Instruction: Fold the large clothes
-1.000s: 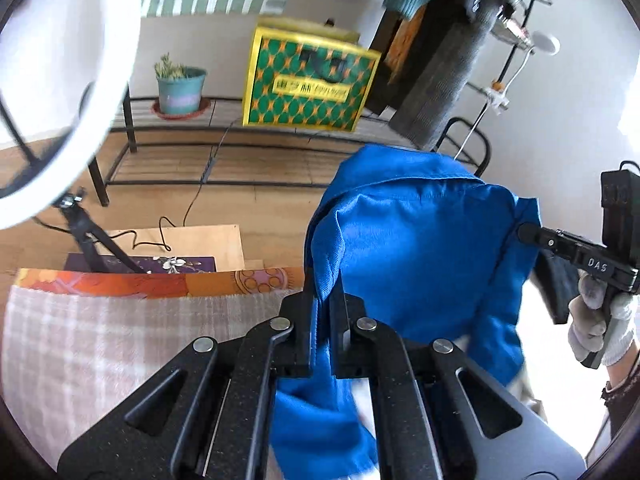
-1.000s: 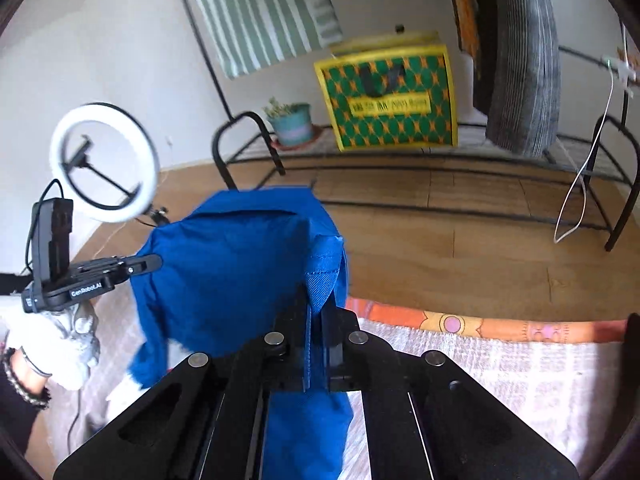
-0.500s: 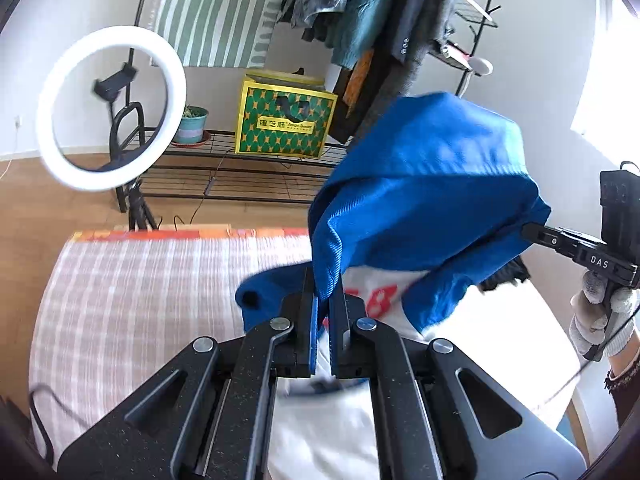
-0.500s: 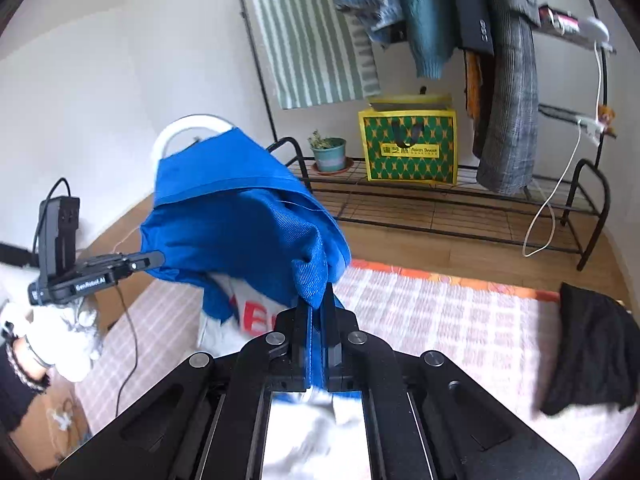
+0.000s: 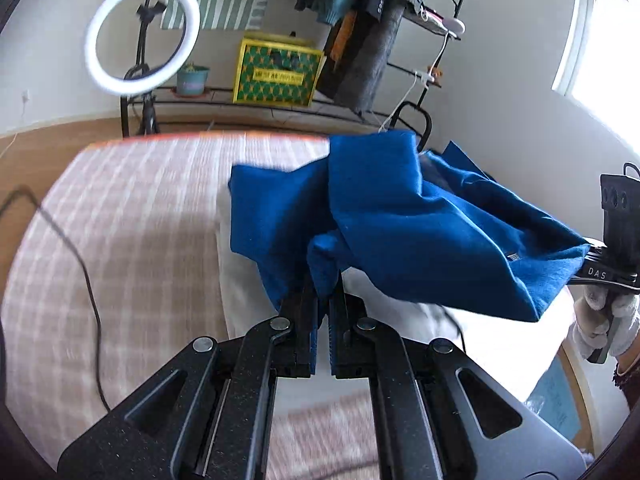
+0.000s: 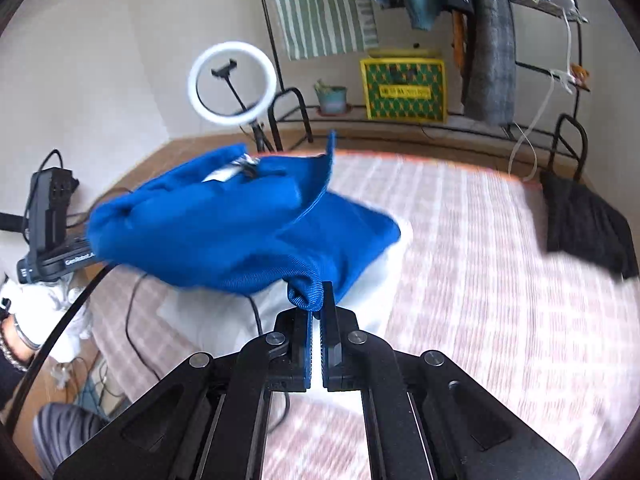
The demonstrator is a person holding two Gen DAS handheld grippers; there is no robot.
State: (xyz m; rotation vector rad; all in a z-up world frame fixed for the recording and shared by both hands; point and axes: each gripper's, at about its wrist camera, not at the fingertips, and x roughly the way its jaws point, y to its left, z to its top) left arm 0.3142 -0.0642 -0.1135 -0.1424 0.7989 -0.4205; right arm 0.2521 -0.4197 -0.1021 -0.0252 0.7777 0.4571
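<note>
Between the fingers of my left claw [image 5: 324, 280] a fold of the blue garment [image 5: 400, 216] is clamped; my right claw [image 6: 316, 300] is clamped on another hem fold of it. Slung between the two, the garment hangs over the plaid bed cover [image 5: 132, 216], with white cloth [image 5: 248, 280] below it just ahead of both claws.

Writing I can read: "DAS" on the right claw's body, seen far right of my left claw, and "GenRobot.A…", its end hidden, on the left claw's body [image 6: 48, 236], seen far left of my right claw. The yellow-green box [image 6: 402, 90] well ahead carries a label too small to read.

Ahead and left of the left claw stands a ring light [image 5: 142, 38] on a tripod; beside it a potted plant [image 5: 192, 80] sits on a low black rack, with hanging clothes [image 6: 490, 40] and a striped cloth [image 6: 320, 4] above. A black cable [image 5: 80, 256] crosses the cover left of the left claw. A black garment [image 6: 584, 224] lies far right of the right claw. The blue cloth blocks much of the view ahead.
</note>
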